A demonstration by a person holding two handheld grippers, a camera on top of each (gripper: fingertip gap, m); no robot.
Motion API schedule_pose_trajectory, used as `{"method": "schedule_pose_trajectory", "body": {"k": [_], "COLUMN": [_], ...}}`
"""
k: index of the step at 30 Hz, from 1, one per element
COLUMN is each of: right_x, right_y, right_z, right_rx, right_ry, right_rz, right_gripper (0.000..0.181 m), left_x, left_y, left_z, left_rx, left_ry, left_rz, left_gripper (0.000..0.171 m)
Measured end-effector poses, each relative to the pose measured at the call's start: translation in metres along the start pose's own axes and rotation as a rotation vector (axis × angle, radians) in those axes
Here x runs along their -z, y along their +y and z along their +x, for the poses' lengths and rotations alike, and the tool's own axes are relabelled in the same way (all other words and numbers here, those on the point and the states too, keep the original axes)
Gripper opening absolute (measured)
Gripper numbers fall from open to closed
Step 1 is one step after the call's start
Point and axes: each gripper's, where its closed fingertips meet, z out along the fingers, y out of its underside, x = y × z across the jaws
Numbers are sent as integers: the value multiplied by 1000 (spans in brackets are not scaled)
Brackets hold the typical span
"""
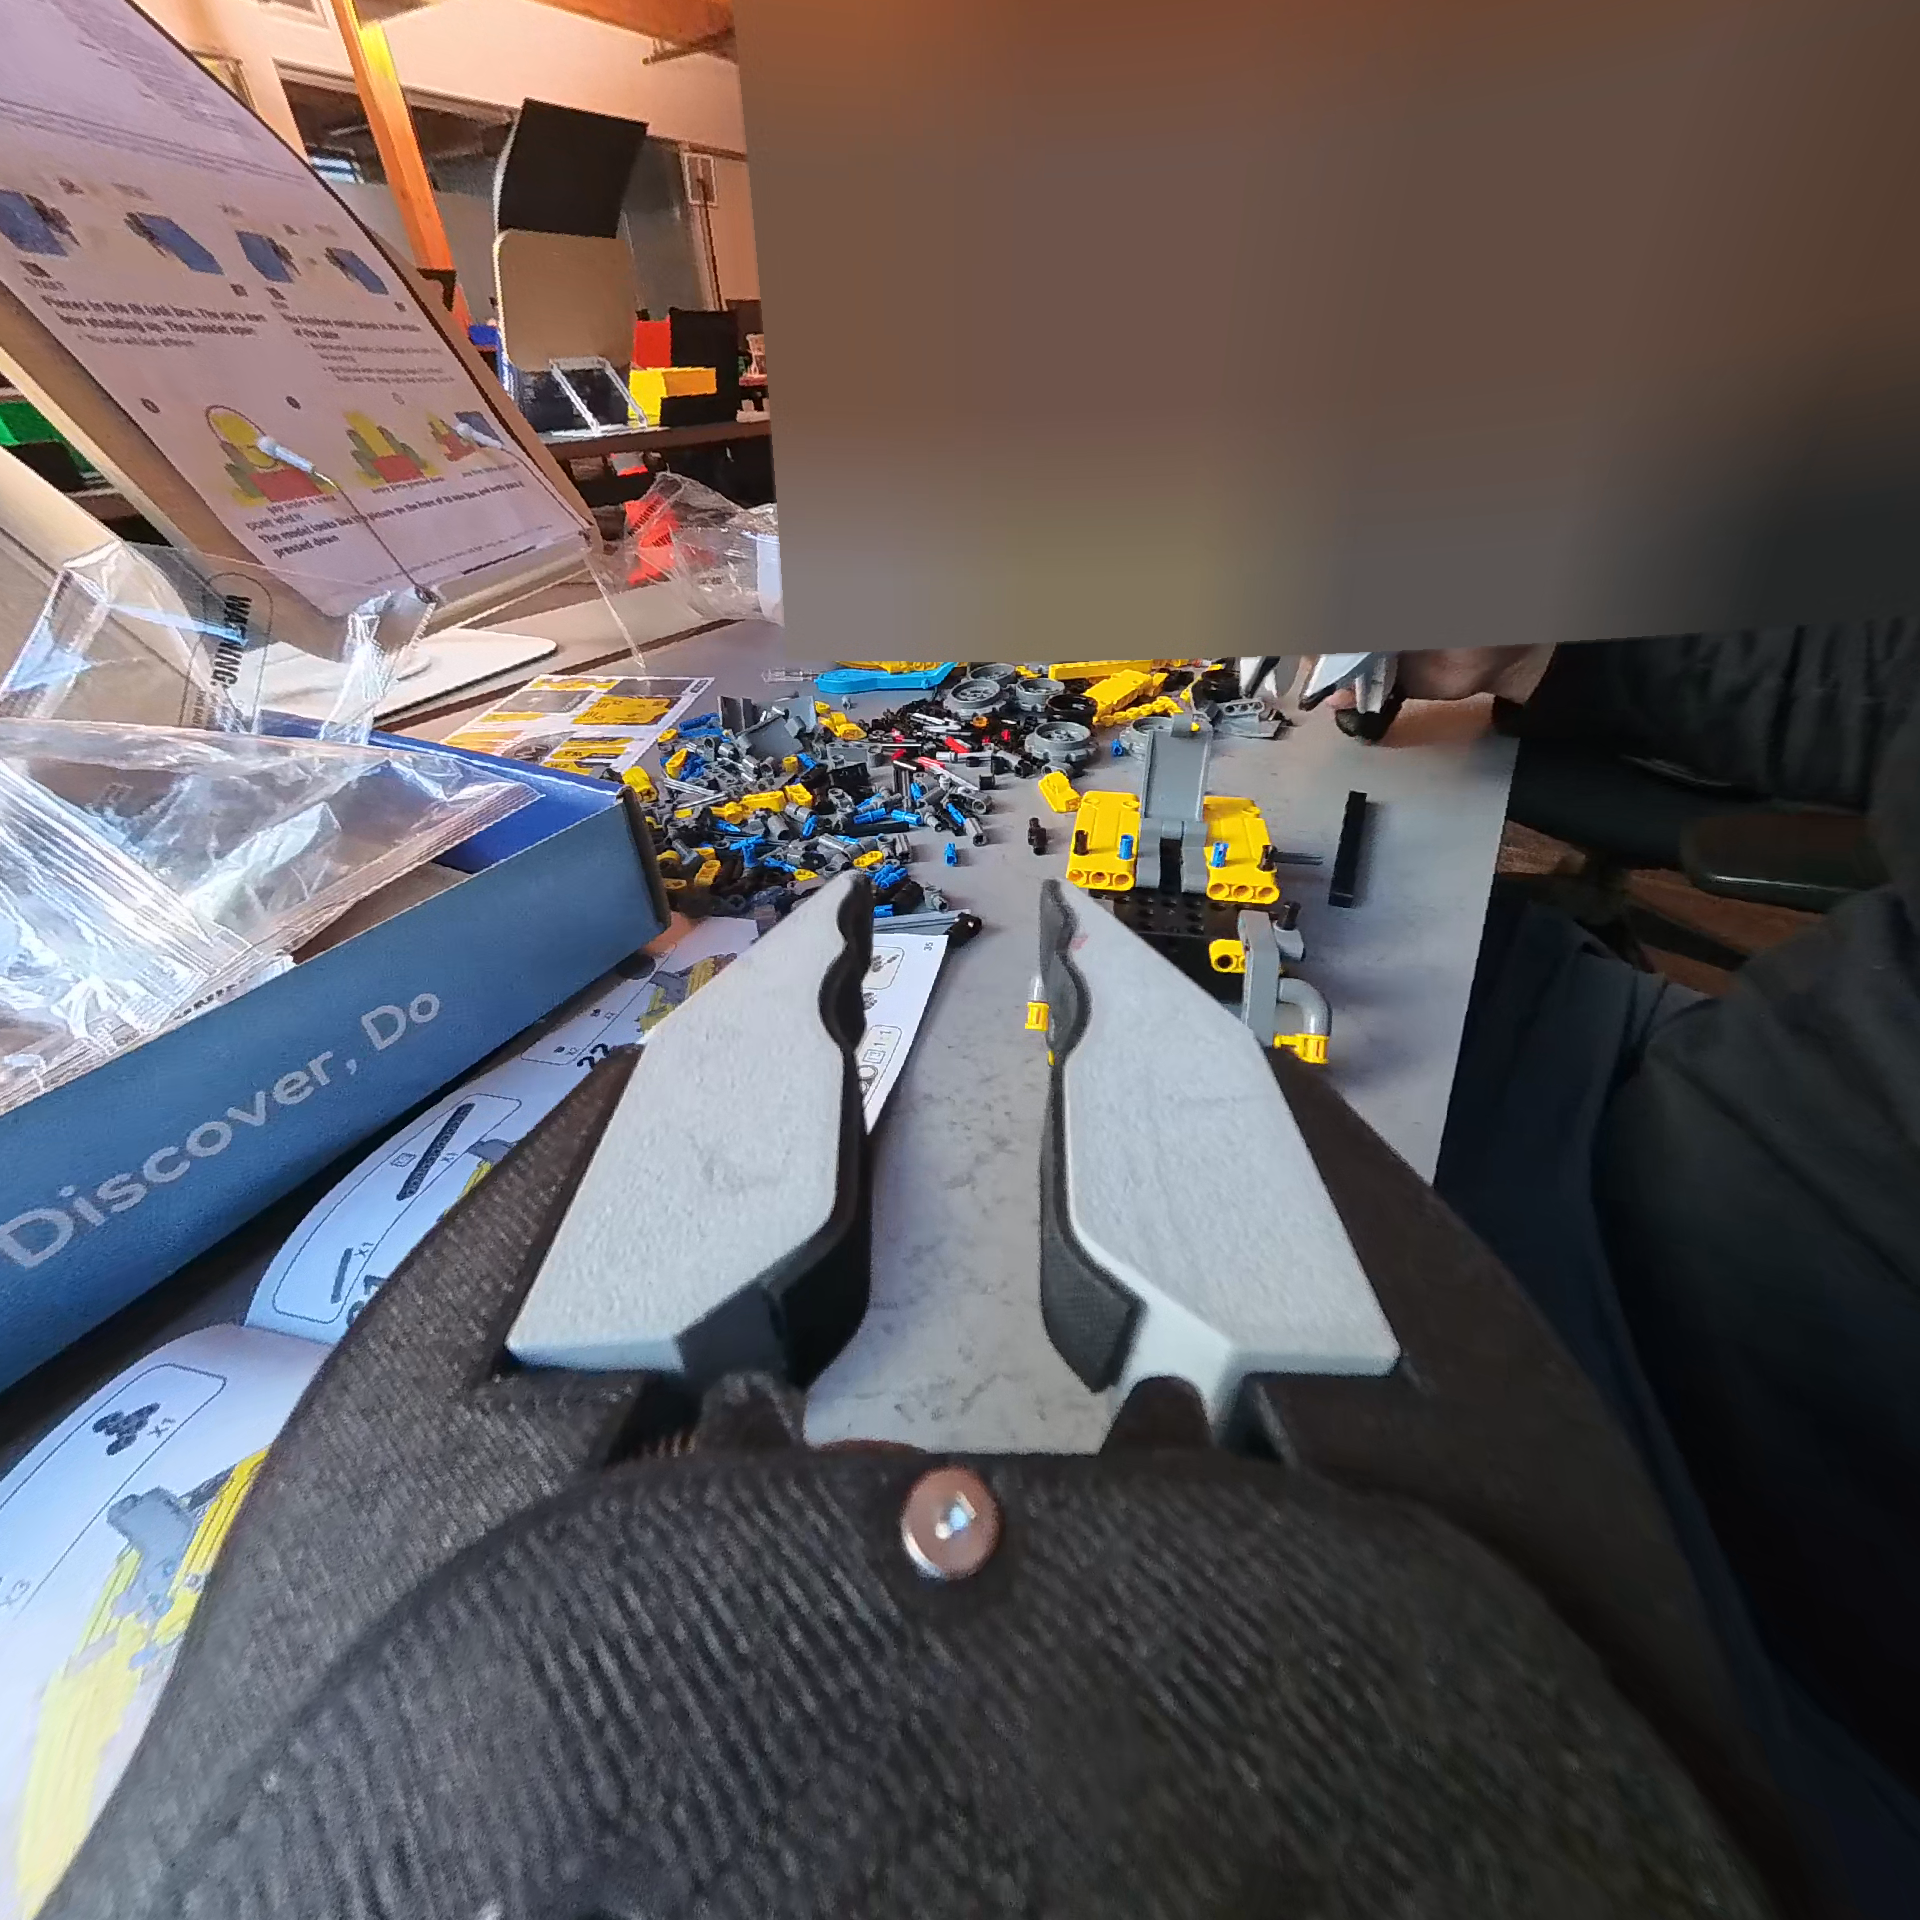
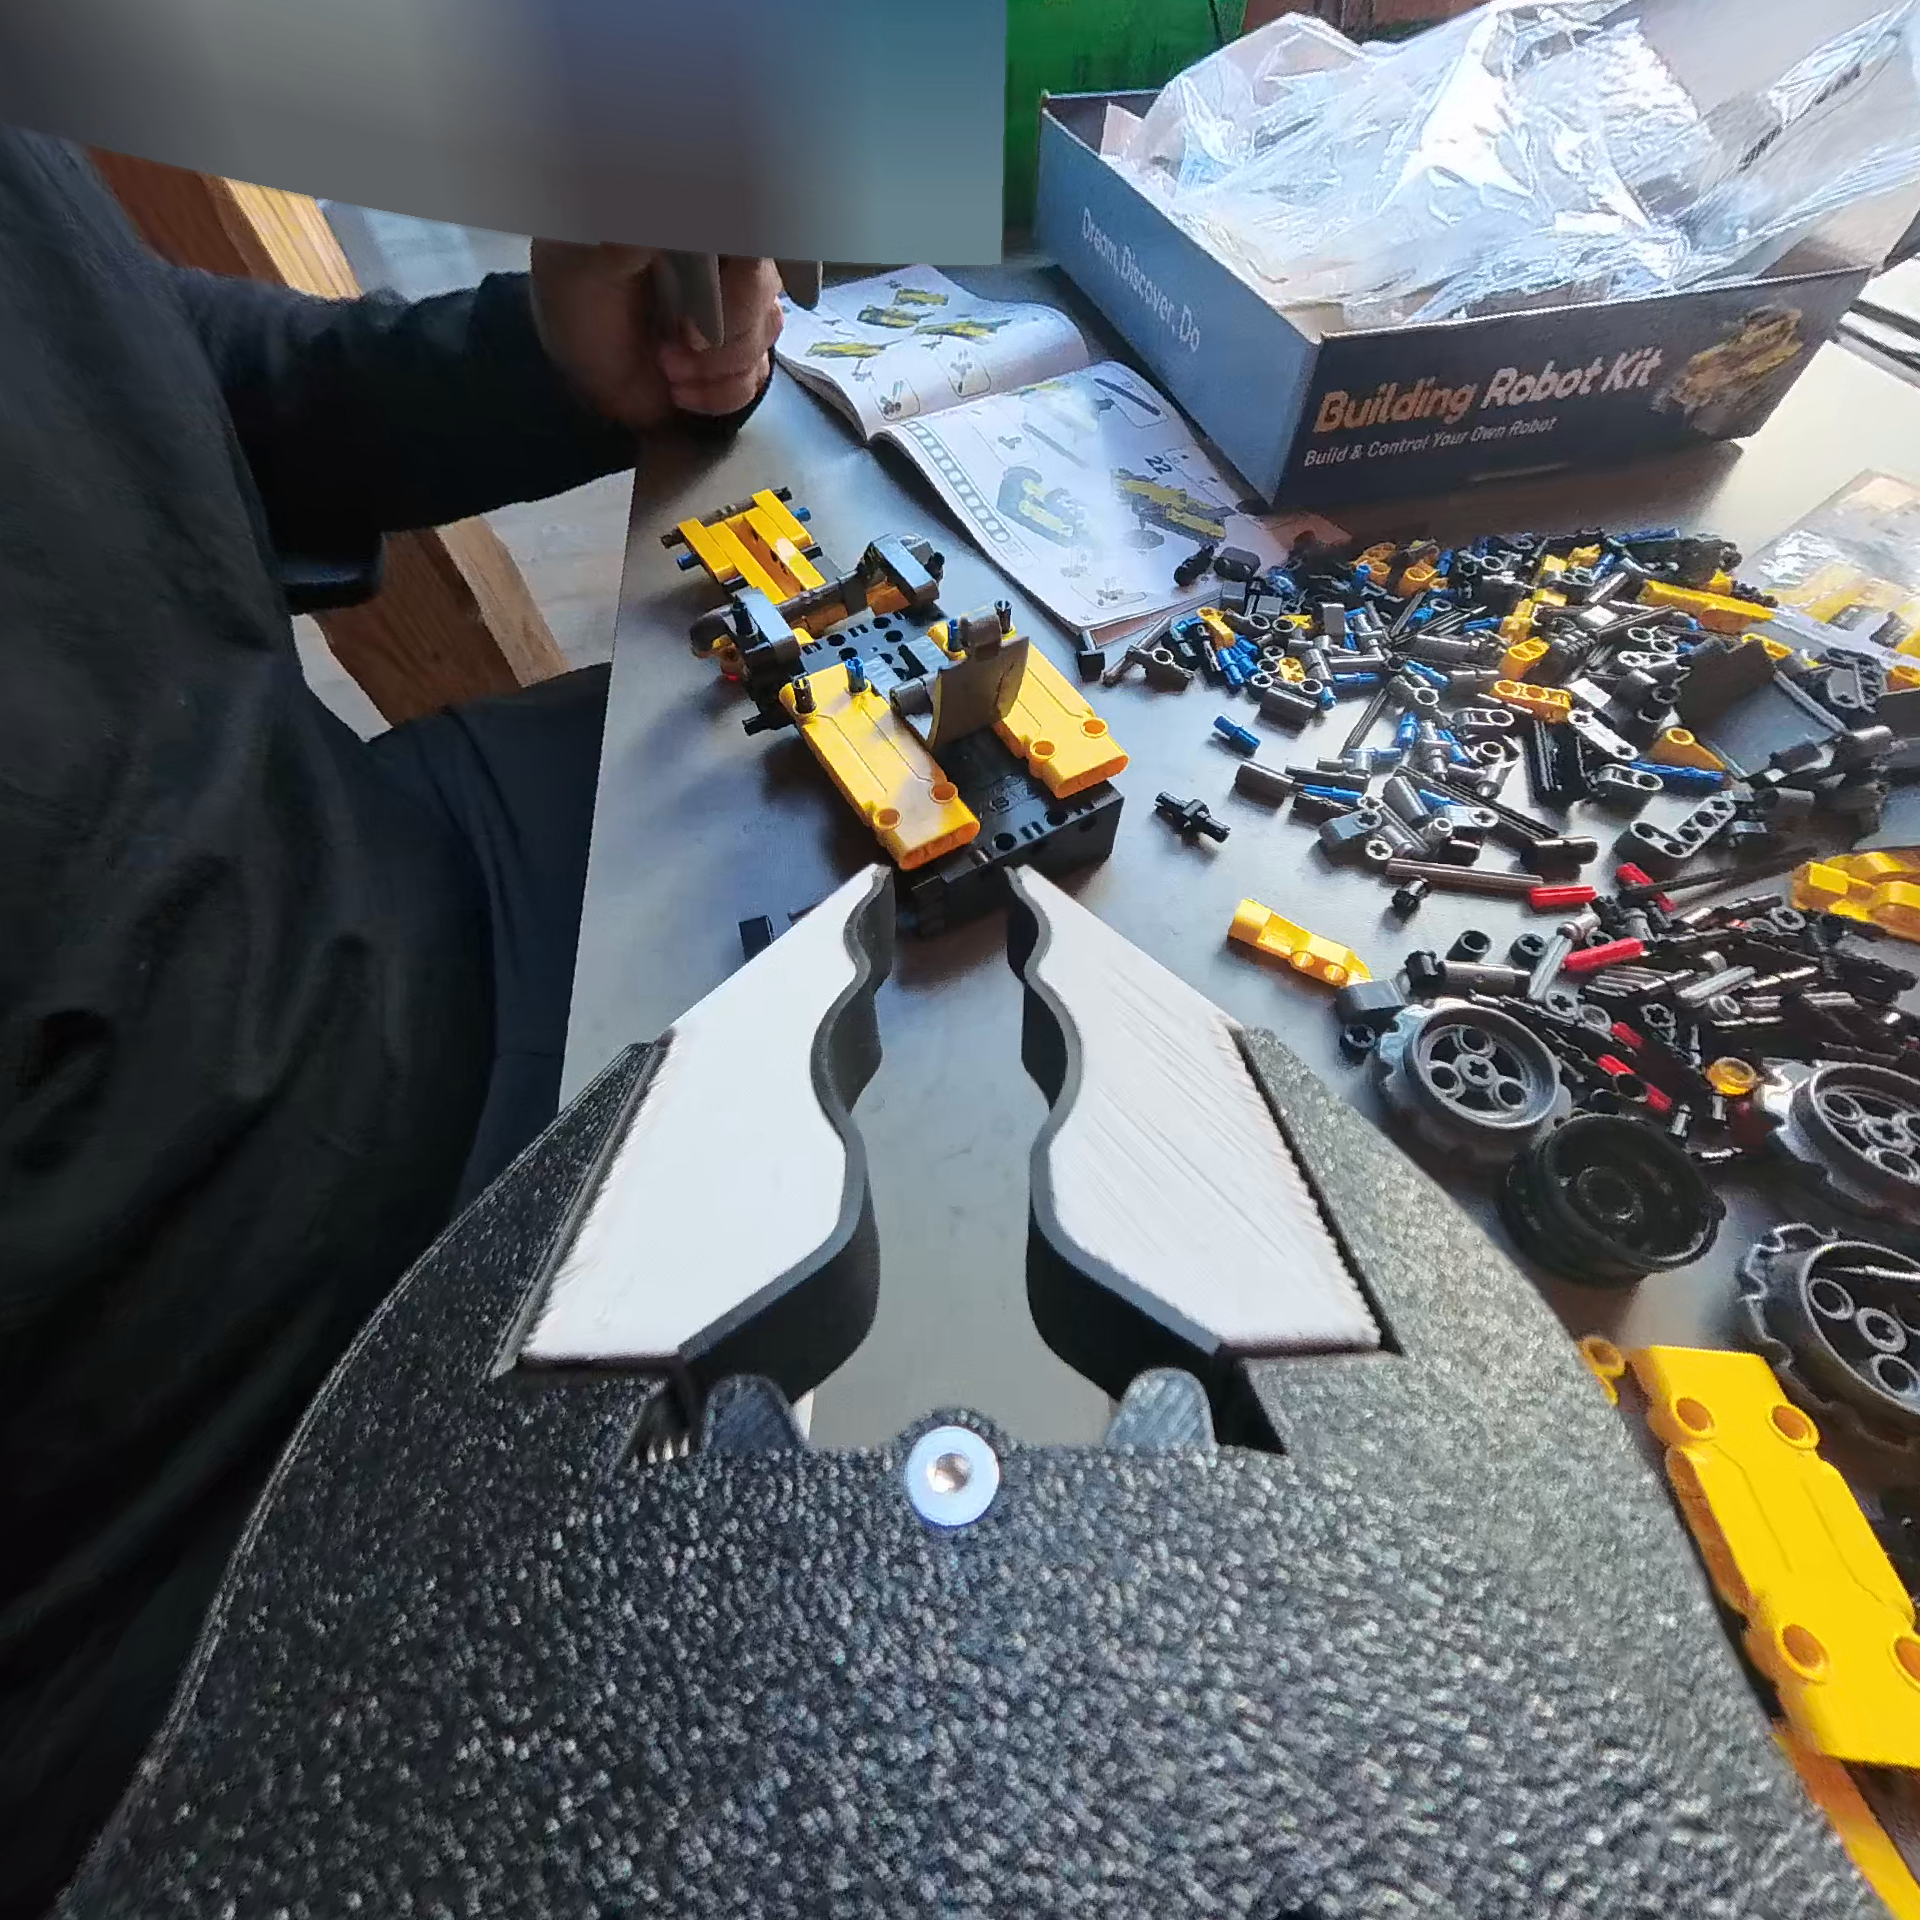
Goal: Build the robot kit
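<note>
Both the left gripper (image 1: 951, 914) and right gripper (image 2: 951, 899) gape empty, the right just short of the part-built yellow-and-black vehicle chassis (image 2: 904, 707), wheels (image 2: 1481, 1075) and loose-parts pile (image 2: 1507, 675) unfitted beside it.

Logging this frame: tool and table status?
Left tool open, empty, over instruction booklet. Right tool open, empty, tips just short of yellow-black model chassis. Loose parts pile beside it.

- Blue box (image 2: 1174, 312): white lettering along the long side, orange and white lettering on the dark end.
- Instruction booklet (image 2: 1039, 457): small printed step numbers.
- Sheet in clear stand (image 1: 260, 343): black printed lines.
- Plastic bag (image 1: 229, 644): black printed panel.
</note>
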Motion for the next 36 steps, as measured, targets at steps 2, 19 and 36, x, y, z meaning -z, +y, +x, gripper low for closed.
{"method": "schedule_pose_trajectory", "body": {"k": [2,19,36], "right_x": [-2,1,-6], "right_y": [-2,47,57], "right_z": [0,45,28], "right_rx": [16,-128,-110], "right_ry": [11,250,243], "right_rz": [-16,-338,-382], "right_gripper": [21,16,3], "left_x": [0,0,-6], "left_y": [-1,0,8], "left_z": [0,0,-3], "left_rx": [-4,-2,12], "left_ry": [0,0,-17], "left_rz": [5,2,-61], "left_gripper": [29,29,30]}}
